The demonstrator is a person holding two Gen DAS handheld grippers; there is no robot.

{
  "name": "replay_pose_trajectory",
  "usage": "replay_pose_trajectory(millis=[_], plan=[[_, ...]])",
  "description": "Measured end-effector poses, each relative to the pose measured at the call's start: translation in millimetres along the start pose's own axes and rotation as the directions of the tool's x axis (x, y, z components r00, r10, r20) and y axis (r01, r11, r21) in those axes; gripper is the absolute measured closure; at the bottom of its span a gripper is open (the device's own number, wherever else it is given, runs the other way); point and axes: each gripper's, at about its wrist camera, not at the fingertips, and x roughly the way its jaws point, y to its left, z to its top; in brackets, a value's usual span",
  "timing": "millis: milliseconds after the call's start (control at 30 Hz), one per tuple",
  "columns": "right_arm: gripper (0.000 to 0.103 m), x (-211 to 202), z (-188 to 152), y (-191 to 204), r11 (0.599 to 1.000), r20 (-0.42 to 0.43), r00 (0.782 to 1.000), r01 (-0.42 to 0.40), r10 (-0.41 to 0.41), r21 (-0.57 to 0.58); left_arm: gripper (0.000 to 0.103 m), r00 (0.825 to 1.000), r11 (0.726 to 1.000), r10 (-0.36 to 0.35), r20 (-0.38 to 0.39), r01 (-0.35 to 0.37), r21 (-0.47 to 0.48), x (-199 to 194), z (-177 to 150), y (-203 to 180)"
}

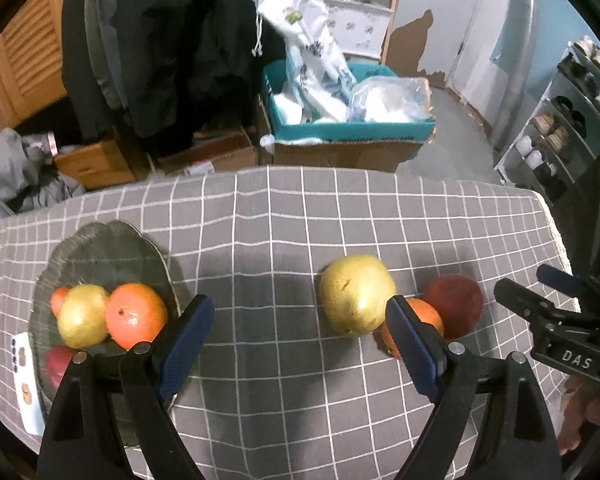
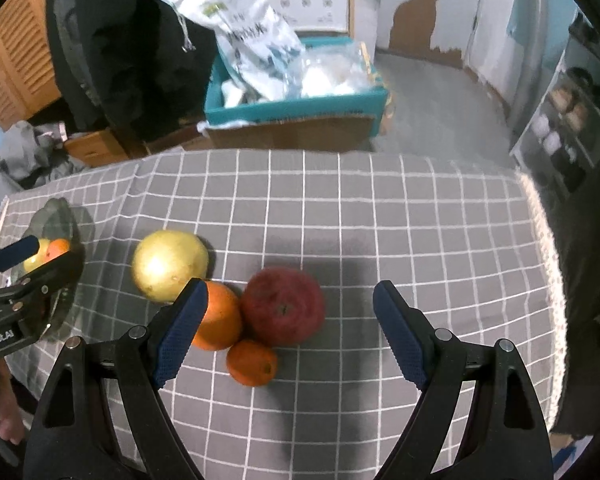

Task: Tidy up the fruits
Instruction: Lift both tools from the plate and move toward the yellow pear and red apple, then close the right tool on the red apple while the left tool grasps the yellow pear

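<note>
Both of your tongs are spread wide with nothing between the pads: the left gripper (image 1: 300, 344) hangs over bare checked cloth between the plate and the loose fruit, and the right gripper (image 2: 288, 330) points down at the cluster of fruit on the tablecloth (image 2: 420, 220).

You are in the middle of the sorting. The dark glass plate (image 1: 112, 248) at the left end of the table already carries a yellow pear (image 1: 82, 316), a large orange (image 1: 136, 316), a small orange piece peeping out behind the pear, and something red at its near rim (partly hidden by your left finger, so you cannot be sure what it is). Four fruits are not yet on the plate: a big yellow pear (image 2: 168, 264), a red apple (image 2: 284, 308), an orange (image 2: 220, 316) touching both of them, and a smaller orange (image 2: 252, 362) just in front, against the apple.

Your right tongs look best placed for the next pick. The apple sits nearest the middle of the gap, but the left pad (image 2: 180, 332) overlaps the orange in this view, so shift a little to the right before you come down, or you may nudge the orange and set the cluster rolling. Close on the apple's widest part, lift straight, then carry it to the plate, where free room is mostly at the far side.
</note>
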Motion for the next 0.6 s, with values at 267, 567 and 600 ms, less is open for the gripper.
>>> replay_pose_trajectory(millis=[267,567,600], plan=[[0.018,42,-1,-8,0.998,-0.096,0.995,-0.017,0.022,0.056,0.014,0.999,1.000,-0.011,-0.036,0.011,-0.018,23,3,0],[0.018,74,-9,-18,0.990,-0.175,0.982,-0.053,0.076,0.130,0.014,0.998,1.000,-0.022,-0.058,0.021,-0.022,35,6,-4],[0.018,76,-9,-19,0.989,-0.180,0.980,-0.058,0.082,0.135,0.014,0.998,1.000,-0.024,-0.059,0.022,-0.019,36,6,-5]])
